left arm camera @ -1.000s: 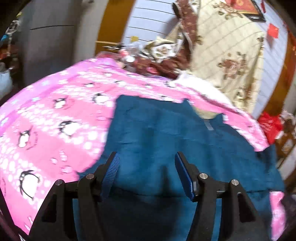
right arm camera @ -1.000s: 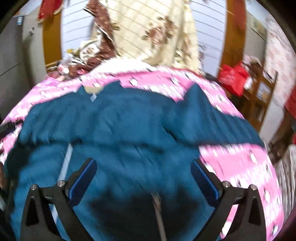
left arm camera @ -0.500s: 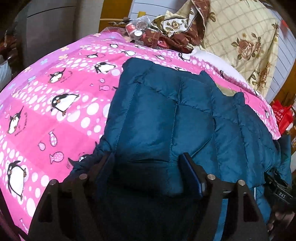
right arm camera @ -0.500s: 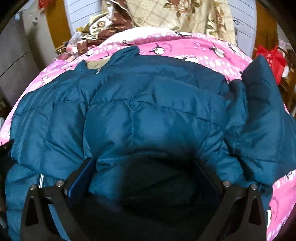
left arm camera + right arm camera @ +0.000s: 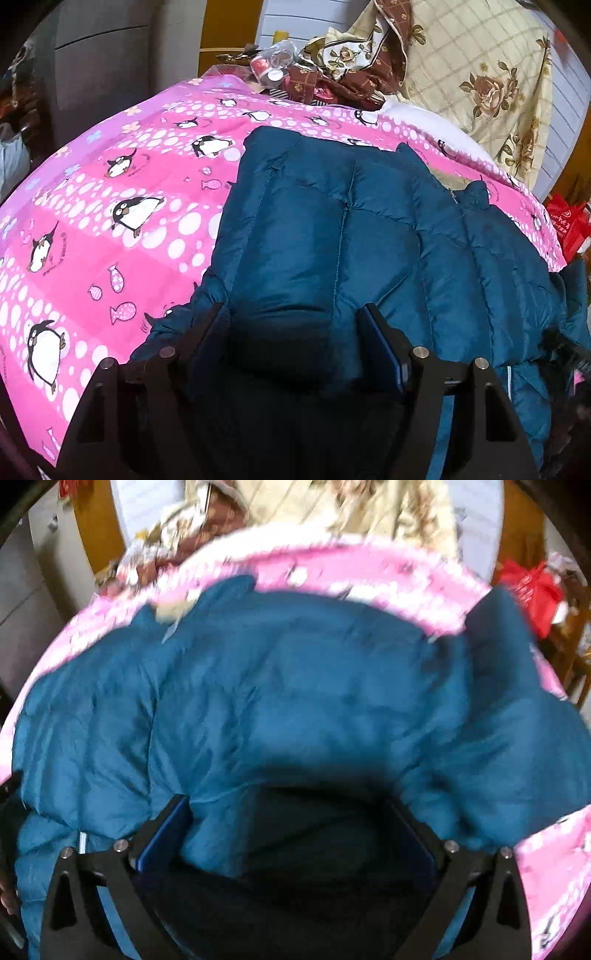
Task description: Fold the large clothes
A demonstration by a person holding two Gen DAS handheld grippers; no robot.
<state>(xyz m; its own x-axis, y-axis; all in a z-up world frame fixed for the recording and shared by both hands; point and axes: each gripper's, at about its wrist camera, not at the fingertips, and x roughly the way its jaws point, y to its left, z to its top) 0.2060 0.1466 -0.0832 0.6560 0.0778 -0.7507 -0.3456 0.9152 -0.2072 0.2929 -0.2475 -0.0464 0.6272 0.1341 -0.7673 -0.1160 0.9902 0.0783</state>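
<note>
On the pink penguin blanket [image 5: 122, 236] lay the jacket [image 5: 332, 229], a blue quilted one, spread across the bed with its bulk toward the person's right. The left gripper [image 5: 295, 325] had its jaws apart, with a puffy fold of jacket bulging between them; whether the pads pressed it could not be told. The right gripper [image 5: 295, 819] likewise stood with jaws wide, jacket fabric filling the gap, and that view was blurred, so contact there was unclear too.

Judging from the layers, the near part of the jacket appeared to have been brought up over the rest, so a first fold looked made or nearly so. A sleeve or flap [image 5: 517, 686] stuck out on the right side over the blanket, and a zipper edge [image 5: 509, 380] showed loose low on the right in the left view. Those parts probably remained to be tucked in before a final fold and smoothing.

Room was better on the left, where bare blanket ran wide to the bed's edge. At the far side, a floral pillow [image 5: 476, 77] and a heap of brown cloth [image 5: 343, 70] crowded the head of the bed. A red bag [image 5: 532, 587] sat beyond the right edge, where the blanket margin looked narrow.
</note>
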